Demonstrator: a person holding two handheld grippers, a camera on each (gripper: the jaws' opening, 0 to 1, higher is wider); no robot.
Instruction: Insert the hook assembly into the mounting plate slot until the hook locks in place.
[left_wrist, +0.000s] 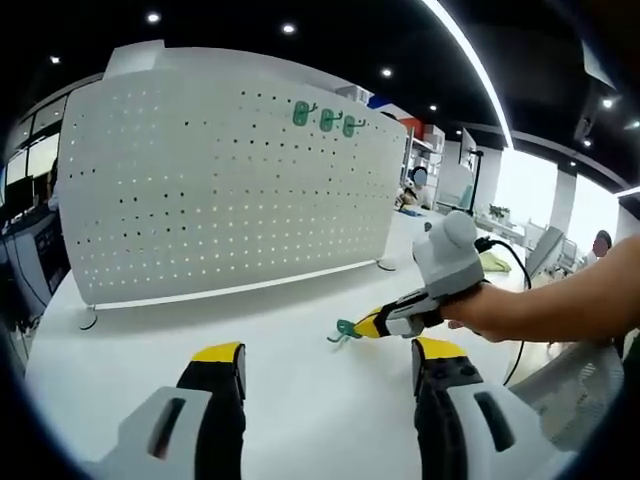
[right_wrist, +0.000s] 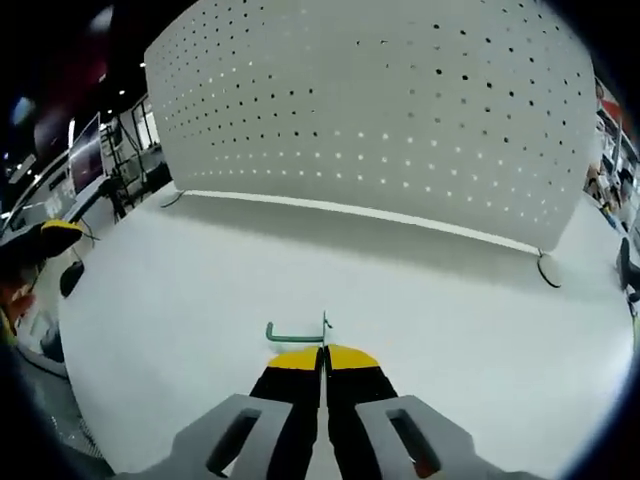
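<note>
Gripping green hook (right_wrist: 297, 334), right claw (right_wrist: 324, 352) clamped above white surface (right_wrist: 200, 300); left claw (left_wrist: 330, 365) wide; pegboard (left_wrist: 220, 180) upright beyond.

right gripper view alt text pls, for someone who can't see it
The right gripper has its fingers closed on a green hook just above a white table, facing a white pegboard standing upright ahead.

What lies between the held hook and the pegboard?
Only bare white table. In the right gripper view, the right gripper holds the green hook, and nothing stands before the pegboard.
</note>
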